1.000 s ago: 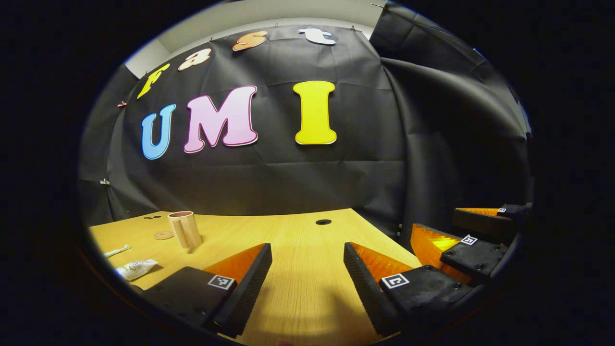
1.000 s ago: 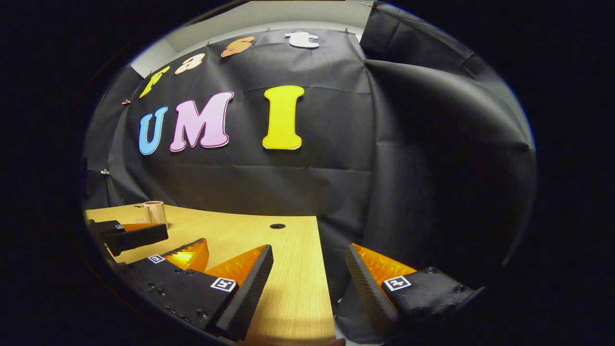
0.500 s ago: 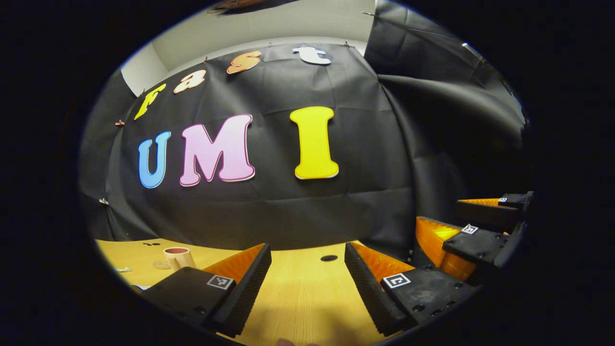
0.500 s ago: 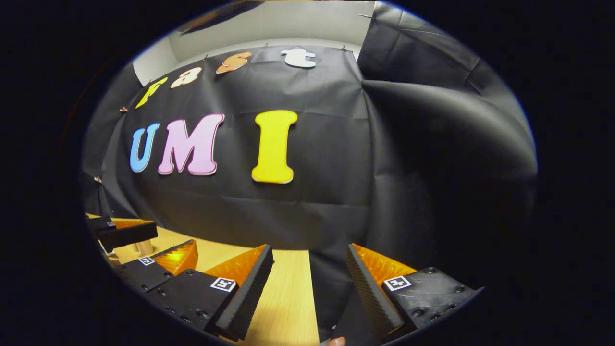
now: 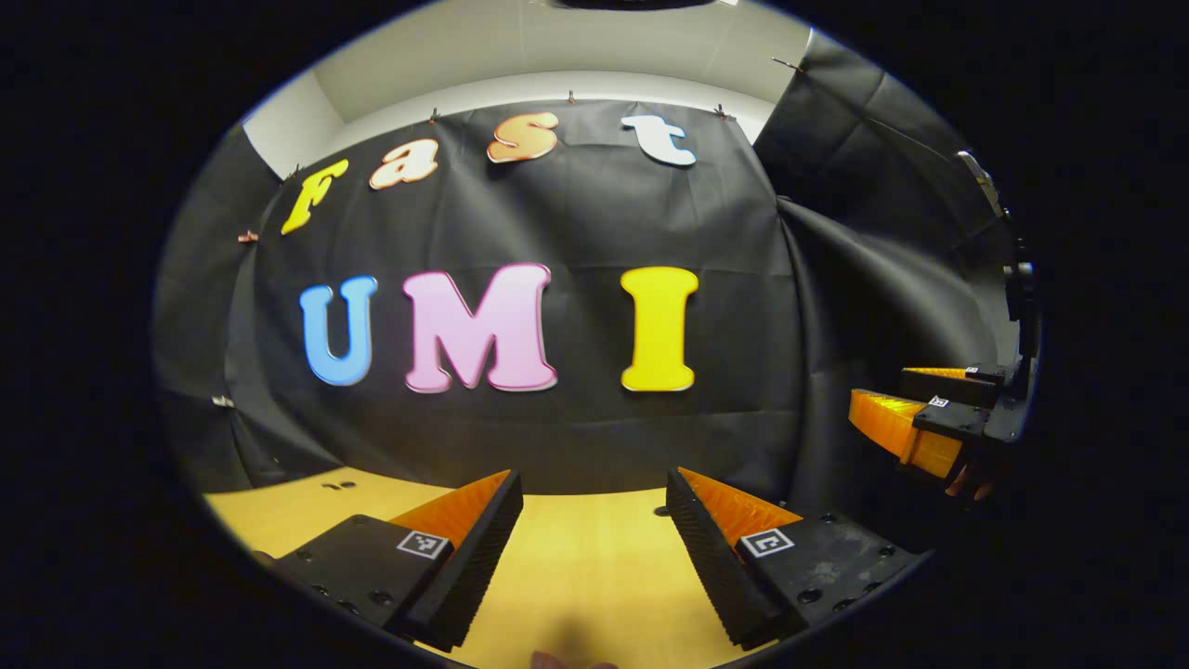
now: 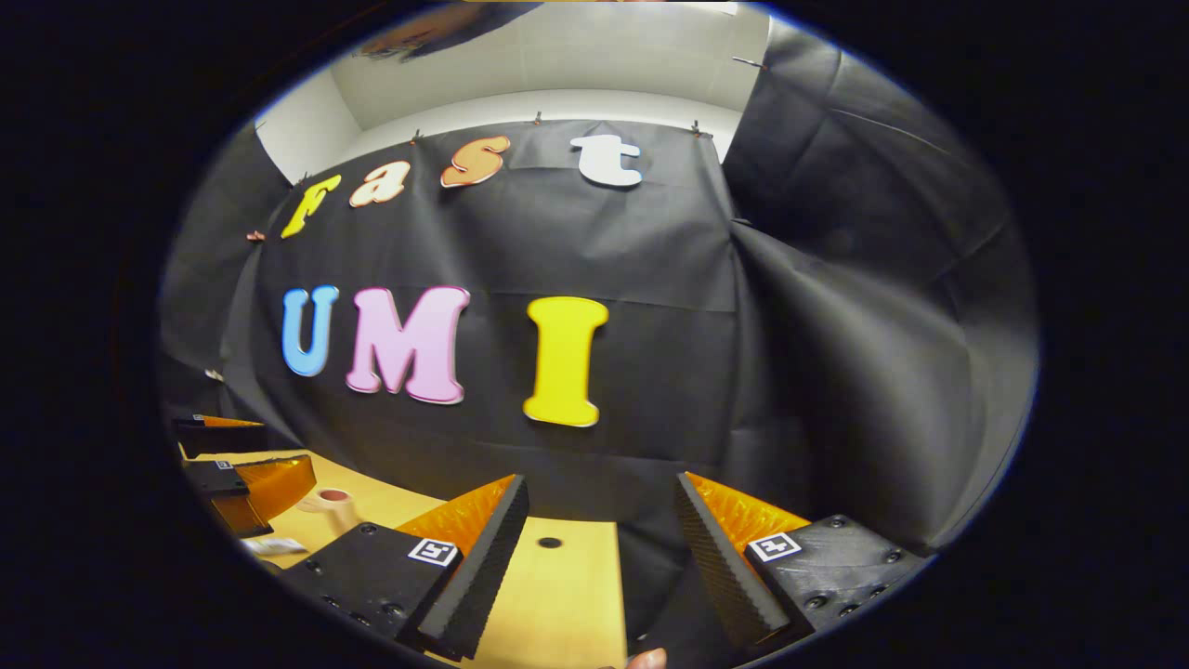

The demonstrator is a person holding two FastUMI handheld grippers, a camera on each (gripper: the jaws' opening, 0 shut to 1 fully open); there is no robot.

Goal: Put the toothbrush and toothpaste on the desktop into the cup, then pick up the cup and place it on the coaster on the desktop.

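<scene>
Spread jaws on the left gripper [image 5: 592,478], nothing pinched between them; same on the right gripper [image 6: 601,480], wide apart and bare. Both held over the near part of the desktop [image 5: 576,576] and aimed at the booth's wall rather than down at the work.

Judged progress: nothing done yet. Seen from the right gripper view: cup [image 6: 332,502] standing on the desktop at far left, just beyond the left gripper's fingers, nothing sticking up out of its rim (lower half hidden, so no firm word on what it stands on). Pale sliver low at the left edge, near the cup and apart from it: probably the toothpaste [image 6: 269,545], lying flat on the wood. All left to do, then: toothbrush into the cup, toothpaste into the cup, cup lifted and set on the coaster.

On pointing: cup upright, long axis vertical, mouth facing up, which suits dropping things in from above. Toothpaste apparently lying with its long axis running roughly left to right across the right gripper view; too small and too close to the edge to tell cap end from crimped end. Likely to need tipping to vertical before going into the cup (a judgement, not a thing seen).
</scene>
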